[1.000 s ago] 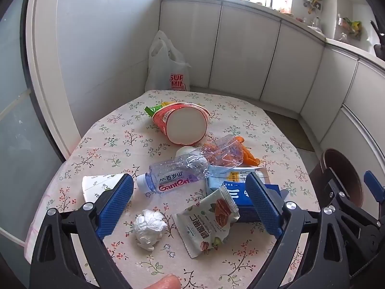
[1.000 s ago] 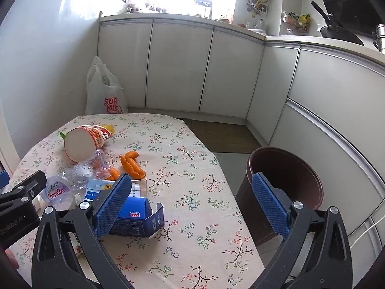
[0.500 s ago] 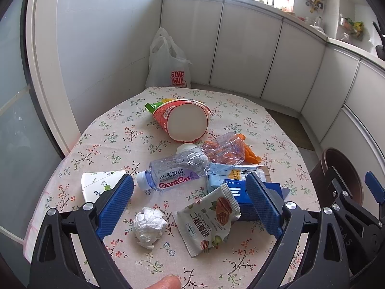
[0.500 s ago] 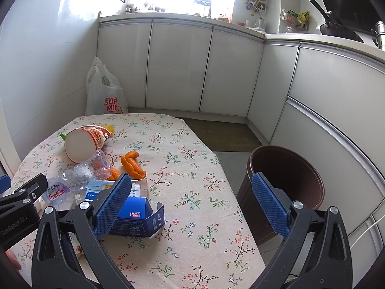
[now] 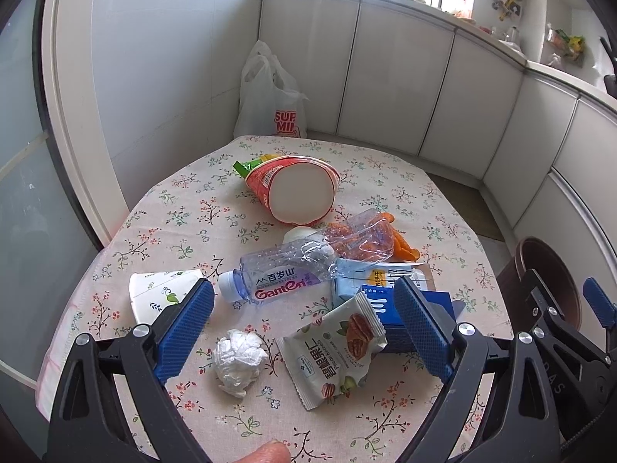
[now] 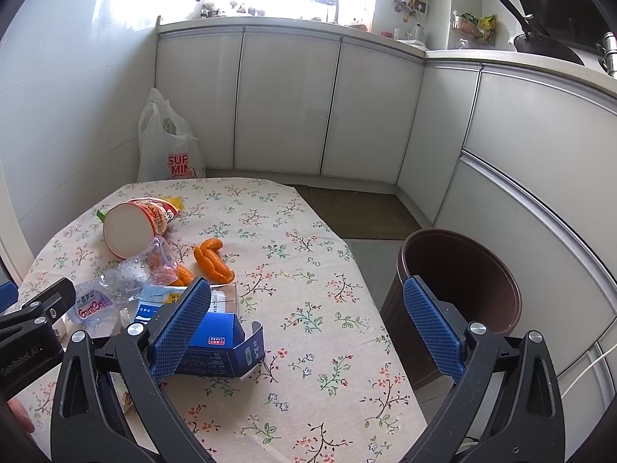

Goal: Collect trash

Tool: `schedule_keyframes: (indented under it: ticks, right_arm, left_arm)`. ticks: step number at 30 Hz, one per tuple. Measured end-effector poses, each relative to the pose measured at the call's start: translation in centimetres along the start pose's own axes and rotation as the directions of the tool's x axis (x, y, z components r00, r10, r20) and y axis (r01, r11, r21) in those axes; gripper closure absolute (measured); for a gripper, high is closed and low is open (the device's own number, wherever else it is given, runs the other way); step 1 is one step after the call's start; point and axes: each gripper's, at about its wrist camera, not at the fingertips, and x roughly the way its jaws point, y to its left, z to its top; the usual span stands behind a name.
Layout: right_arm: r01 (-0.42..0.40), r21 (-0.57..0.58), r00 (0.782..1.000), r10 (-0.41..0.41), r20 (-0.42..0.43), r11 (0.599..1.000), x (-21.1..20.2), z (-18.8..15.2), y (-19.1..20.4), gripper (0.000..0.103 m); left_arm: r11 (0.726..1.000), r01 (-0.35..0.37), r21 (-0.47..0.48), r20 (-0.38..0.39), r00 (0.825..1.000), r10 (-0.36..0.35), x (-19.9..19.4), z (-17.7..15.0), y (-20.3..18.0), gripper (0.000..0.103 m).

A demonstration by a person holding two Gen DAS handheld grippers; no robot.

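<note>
Litter: water bottle [image 5: 285, 276], snack packet [image 5: 333, 349], paper ball [image 5: 238, 360], blue carton [image 6: 216, 347] laid on table [image 5: 185, 212].
Left gripper [image 5: 302, 330]: fingers held spread, empty.
Right gripper [image 6: 306, 326]: fingers held spread, empty.

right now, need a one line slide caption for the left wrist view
Open left gripper hovers over a floral table strewn with trash: crumpled tissue, snack packet, crushed water bottle.

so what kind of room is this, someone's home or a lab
Most likely a home kitchen: white cabinets run under a cluttered counter, a wok sits on the hob, and litter covers a floral-cloth table beside a brown bin.
</note>
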Motion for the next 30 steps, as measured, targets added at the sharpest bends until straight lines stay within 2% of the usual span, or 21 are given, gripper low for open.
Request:
schedule_keyframes:
  ticks: [30]
  right_arm:
    - [-0.003,-0.003,1.000,0.003,-0.011,1.000,0.23,-0.25,-0.01,0.007]
  left_arm:
    - [1.000,0.003,-0.011,-0.019,1.000,-0.003,0.27,0.05,0.32,0.012]
